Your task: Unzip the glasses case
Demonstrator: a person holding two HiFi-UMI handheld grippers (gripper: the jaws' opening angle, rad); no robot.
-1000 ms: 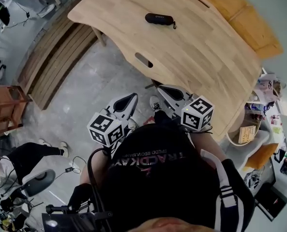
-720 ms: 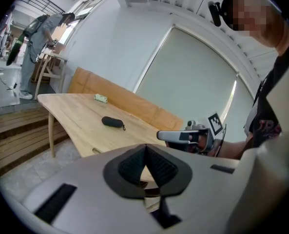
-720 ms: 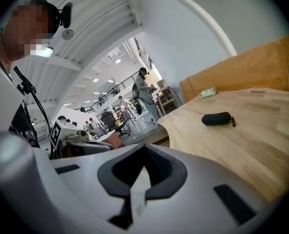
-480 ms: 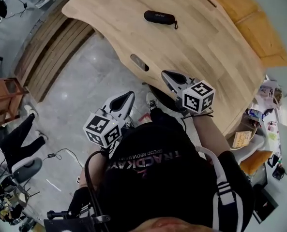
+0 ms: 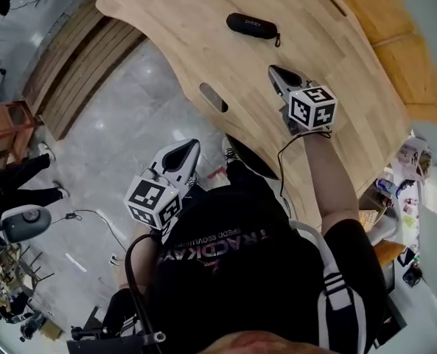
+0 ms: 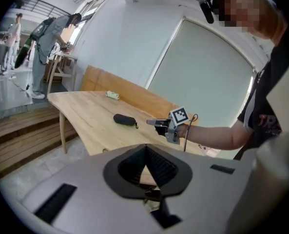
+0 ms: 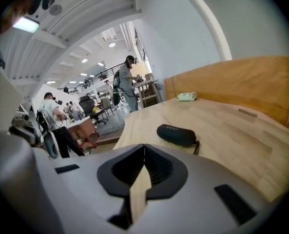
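The black zipped glasses case [image 5: 252,25] lies closed on the far part of the light wooden table [image 5: 336,87], its pull cord at its right end. My right gripper [image 5: 274,69] hovers over the table a short way on the near side of the case, jaws shut and empty; the case [image 7: 176,134] sits just ahead of its tips and slightly right. My left gripper [image 5: 194,143] hangs over the floor short of the table edge, also shut and empty. In the left gripper view the case [image 6: 124,119] lies ahead, with the right gripper [image 6: 153,123] to its right.
A slot [image 5: 213,96] is cut near the table's near edge. A small green object [image 7: 186,96] lies at the table's far end. A raised wooden panel [image 5: 384,28] borders the far side. Wooden steps [image 5: 78,57] lie left; people stand in the background [image 7: 127,84].
My right gripper has swung forward from beside my body to over the table, closer to the case. The left gripper has shifted only slightly. Both stay shut.
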